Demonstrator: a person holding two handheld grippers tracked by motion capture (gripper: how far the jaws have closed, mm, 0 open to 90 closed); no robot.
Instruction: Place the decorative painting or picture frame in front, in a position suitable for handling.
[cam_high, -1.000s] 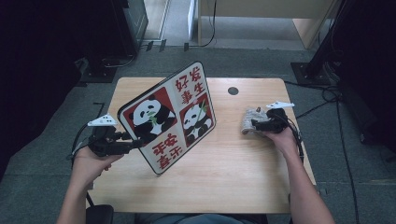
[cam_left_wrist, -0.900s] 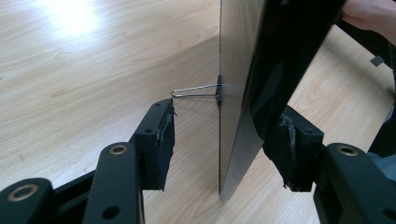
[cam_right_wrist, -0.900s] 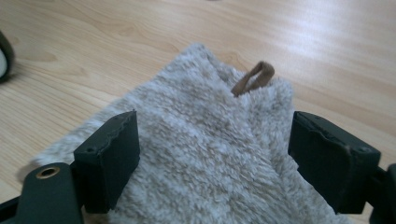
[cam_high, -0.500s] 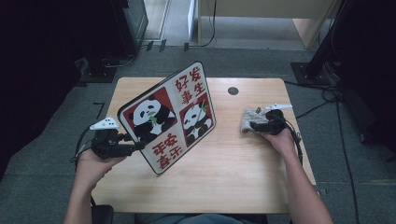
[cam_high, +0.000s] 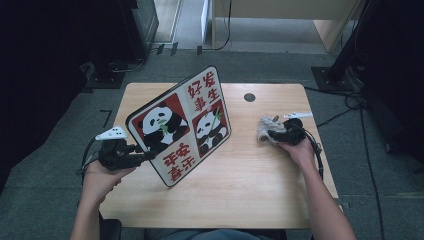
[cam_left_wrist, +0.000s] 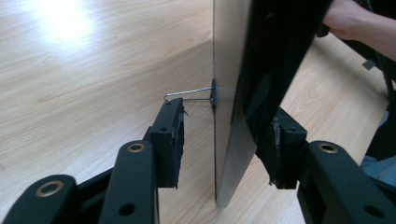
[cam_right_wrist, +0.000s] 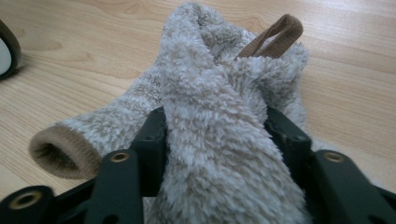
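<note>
Two grippers work the wooden table (cam_high: 240, 200) in the high view. My left gripper (cam_high: 142, 154), at about 8 o'clock from the table's middle, meets the lower left edge of a panda board (cam_high: 182, 125), a flat panel with rounded corners and a dark rim. Its face carries two pandas on red and white panels and red Chinese characters, and it stands tilted on one corner at the centre-left of the table. My right gripper (cam_high: 270, 135), at about 3 o'clock, sits on a fuzzy beige-grey sock (cam_high: 265, 129). A dark round hole (cam_high: 249, 97) lies near the far edge at 1 o'clock.

From the left gripper view, the board's thin edge (cam_left_wrist: 229, 140) runs upright between my two black jaws. The jaws have just been closing. The right pad looks to meet the dark face; a gap shows at the left pad, so I cannot tell if the hold is firm. A thin wire stand (cam_left_wrist: 187, 94) juts from the pale back. The printed face is hidden here.

From the right gripper view, the jaws have just been closing and pinch a bunched fold of the sock (cam_right_wrist: 210, 130). Its ribbed tan cuff (cam_right_wrist: 58, 151) opens at 8 o'clock, and a brown loop (cam_right_wrist: 275, 35) stands at 1 o'clock. The fingertips are buried in fleece.
</note>
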